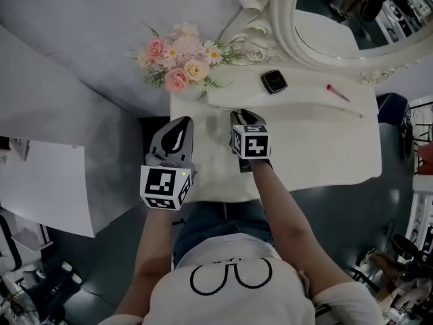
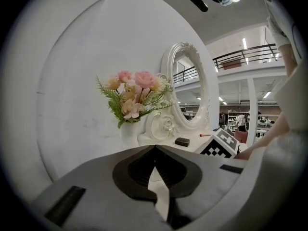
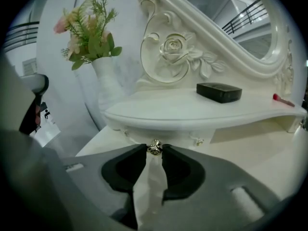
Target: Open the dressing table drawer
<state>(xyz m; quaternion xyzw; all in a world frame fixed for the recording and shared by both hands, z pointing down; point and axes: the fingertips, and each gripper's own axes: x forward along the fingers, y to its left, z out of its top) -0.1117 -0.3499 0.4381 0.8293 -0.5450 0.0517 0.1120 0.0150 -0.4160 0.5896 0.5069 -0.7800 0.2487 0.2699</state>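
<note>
Right gripper (image 1: 245, 116), head view: tips reach the raised shelf at the back of the dressing table (image 1: 325, 154); left gripper (image 1: 177, 133) is just beside it, over the tabletop's left edge.

Left gripper view: jaws meet at their tips with nothing between them; flower vase (image 2: 129, 133) ahead.

Right gripper view: jaw tips pinch the small metal knob (image 3: 154, 148) of the closed drawer (image 3: 169, 136) under the shelf.

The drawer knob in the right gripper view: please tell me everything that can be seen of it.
The drawer knob is a small, rounded stud that looks like shiny silver metal with darker facets. It sticks out from the white drawer front, just under the curved shelf of the dressing table. The right gripper has its two black jaw tips against the knob's sides. Nothing else touches it.
</note>
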